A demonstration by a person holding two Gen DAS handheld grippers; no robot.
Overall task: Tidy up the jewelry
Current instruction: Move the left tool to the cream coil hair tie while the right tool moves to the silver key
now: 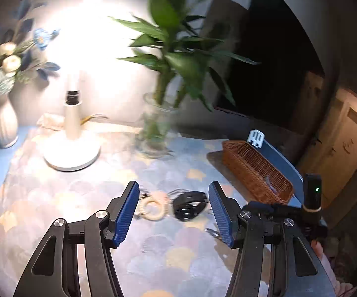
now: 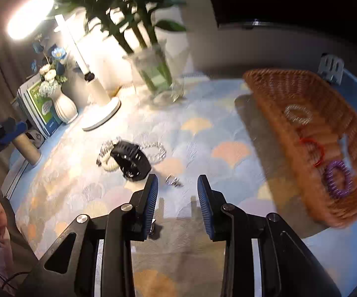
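My left tongs (image 1: 173, 212) hang released over the counter (image 1: 54, 198), nothing between the blue pads (image 1: 126, 212). Just past their tips lies the loose jewelry: a cream bead bracelet (image 1: 152, 208) and, beside it on the right, a black watch (image 1: 189, 205). A small metal piece (image 1: 211, 232) sits near the right pad.

My right tongs (image 2: 178, 193) are also released and empty, pads parted over bare cloth. Just ahead of them lies a small silvery piece (image 2: 173, 180). Further off to the left the black watch (image 2: 131, 160) rests against the cream bracelet (image 2: 109, 162), with a clear bead bracelet (image 2: 157, 152) touching on its far side.

The wicker basket (image 2: 277, 123) stands to the right, well apart from the pile. Inside: a pale ring (image 2: 298, 113), a red loop (image 2: 313, 148), a purple coil hair tie (image 2: 338, 178). All blurred.

Behind, a lit lamp (image 1: 71, 138), a glass vase of green stalks (image 1: 158, 123), a white vase of flowers (image 1: 3, 123).
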